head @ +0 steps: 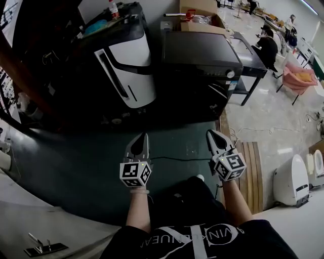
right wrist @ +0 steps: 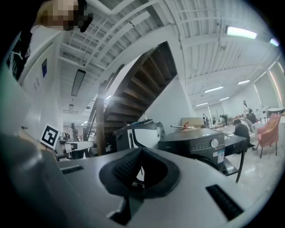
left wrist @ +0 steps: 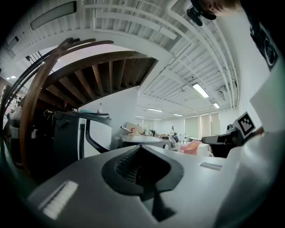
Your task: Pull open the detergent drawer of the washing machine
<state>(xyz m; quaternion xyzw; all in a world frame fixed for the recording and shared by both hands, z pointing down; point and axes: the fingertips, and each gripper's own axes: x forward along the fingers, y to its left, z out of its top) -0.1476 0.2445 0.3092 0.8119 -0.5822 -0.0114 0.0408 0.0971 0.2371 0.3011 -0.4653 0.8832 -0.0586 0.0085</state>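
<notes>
I hold both forearms out level, side by side. The left hand-held gripper [head: 143, 137] and right hand-held gripper [head: 212, 134] have jaws together, empty. The washing machine [head: 200, 55] stands well ahead of the right one, its drawer too dark to make out.

Handheld grippers w/ marker cubes: 2, i.e. left gripper [head: 144, 136], right gripper [head: 210, 133]; dark grey front-load washing machine [head: 200, 55]: 1; black-and-white upright appliance [head: 129, 66]: 1; clear plastic bottle w/ red cap [head: 113, 9]: 1; brown cardboard box [head: 202, 15]: 1 made out, poss. more; pink chair [head: 298, 76]: 1; white rounded floor units [head: 291, 182]: 2; slatted wooden board [head: 249, 172]: 1; bg people: 2, seated person [head: 267, 48], far person [head: 290, 23]
</notes>
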